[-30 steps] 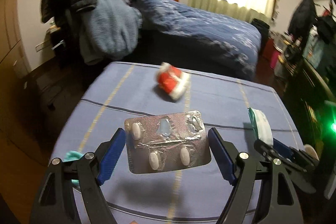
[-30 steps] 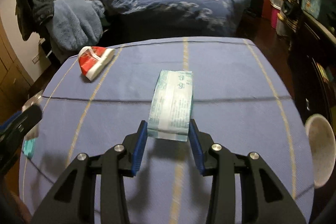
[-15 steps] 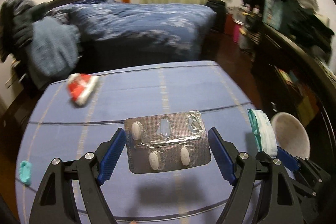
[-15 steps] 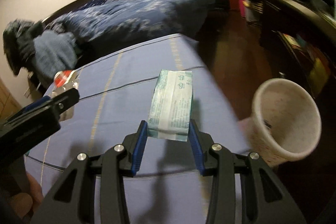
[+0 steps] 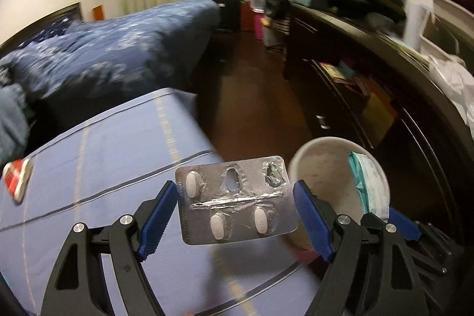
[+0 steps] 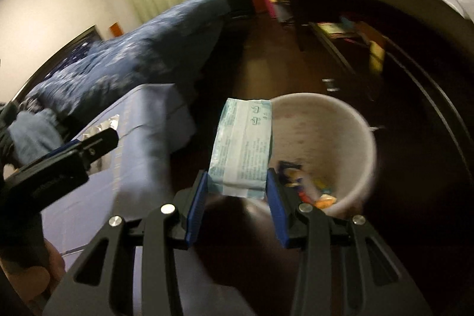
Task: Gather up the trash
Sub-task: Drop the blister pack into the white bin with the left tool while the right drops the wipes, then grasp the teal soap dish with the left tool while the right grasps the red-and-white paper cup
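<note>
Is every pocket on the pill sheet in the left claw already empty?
No, the blister pack held in the left claw has three white pills sealed in it, beside two torn-open pockets.

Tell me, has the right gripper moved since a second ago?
Yes. The right gripper, shut on the wrapper, swung from above the table toward the bin.

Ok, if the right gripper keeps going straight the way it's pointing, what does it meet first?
Most likely the white bin. The right gripper, shut on the tissue packet, points down at the bin's open mouth, near its left rim. Depth is unclear, so it may clip that rim rather than enter cleanly.
</note>
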`<act>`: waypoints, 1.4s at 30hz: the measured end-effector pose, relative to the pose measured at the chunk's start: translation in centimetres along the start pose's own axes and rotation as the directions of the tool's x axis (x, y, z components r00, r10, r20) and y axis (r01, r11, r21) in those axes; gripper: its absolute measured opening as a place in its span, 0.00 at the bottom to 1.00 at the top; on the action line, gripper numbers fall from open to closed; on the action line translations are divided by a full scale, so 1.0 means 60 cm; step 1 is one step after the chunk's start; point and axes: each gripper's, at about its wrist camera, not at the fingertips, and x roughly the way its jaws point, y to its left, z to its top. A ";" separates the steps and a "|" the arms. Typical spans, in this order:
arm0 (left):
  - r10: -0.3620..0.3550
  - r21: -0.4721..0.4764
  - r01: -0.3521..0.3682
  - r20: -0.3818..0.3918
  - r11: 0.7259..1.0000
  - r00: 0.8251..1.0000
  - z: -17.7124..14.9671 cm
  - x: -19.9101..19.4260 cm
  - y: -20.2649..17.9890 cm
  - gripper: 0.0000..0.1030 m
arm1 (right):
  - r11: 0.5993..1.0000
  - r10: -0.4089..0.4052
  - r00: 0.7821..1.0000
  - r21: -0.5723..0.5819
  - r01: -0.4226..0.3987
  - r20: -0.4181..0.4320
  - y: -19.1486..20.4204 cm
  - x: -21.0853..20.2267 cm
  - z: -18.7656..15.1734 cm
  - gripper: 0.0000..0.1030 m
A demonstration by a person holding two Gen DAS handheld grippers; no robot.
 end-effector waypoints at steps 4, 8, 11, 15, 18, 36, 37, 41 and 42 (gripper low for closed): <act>-0.044 0.056 0.045 -0.017 0.997 0.999 0.018 0.032 -0.059 0.78 | 0.998 -0.054 0.998 0.032 0.054 0.011 -0.046 0.013 0.004 0.39; -0.074 0.095 0.080 -0.063 0.992 0.995 0.030 0.078 -0.112 0.78 | 0.994 -0.092 0.996 0.059 0.091 0.013 -0.092 0.037 0.012 0.39; -0.090 0.107 0.101 -0.099 0.989 0.991 0.036 0.109 -0.138 0.78 | 0.991 -0.113 0.993 0.068 0.112 0.019 -0.119 0.054 0.019 0.39; -0.089 0.120 0.106 -0.135 0.987 0.987 0.040 0.146 -0.166 0.78 | 0.989 -0.126 0.992 0.082 0.124 0.019 -0.146 0.075 0.029 0.39; -0.092 0.106 0.109 -0.159 0.988 0.983 0.042 0.166 -0.174 0.78 | 0.987 -0.139 0.990 0.082 0.137 0.022 -0.160 0.087 0.035 0.40; -0.125 -0.012 0.125 -0.152 0.992 0.980 0.059 0.156 -0.135 0.94 | 0.986 -0.153 0.988 0.072 0.151 0.018 -0.155 0.089 0.032 0.60; -0.125 -0.019 0.124 -0.146 0.992 0.981 0.059 0.147 -0.128 0.94 | 0.987 -0.147 0.989 0.066 0.145 0.019 -0.147 0.084 0.033 0.60; -0.108 -0.029 0.106 -0.110 0.994 0.988 0.056 0.104 -0.095 0.94 | 0.991 -0.127 0.991 0.038 0.126 0.041 -0.106 0.052 0.034 0.61; -0.101 -0.028 0.098 -0.098 0.995 0.990 0.054 0.091 -0.084 0.95 | 0.992 -0.122 0.991 0.030 0.121 0.047 -0.096 0.044 0.035 0.63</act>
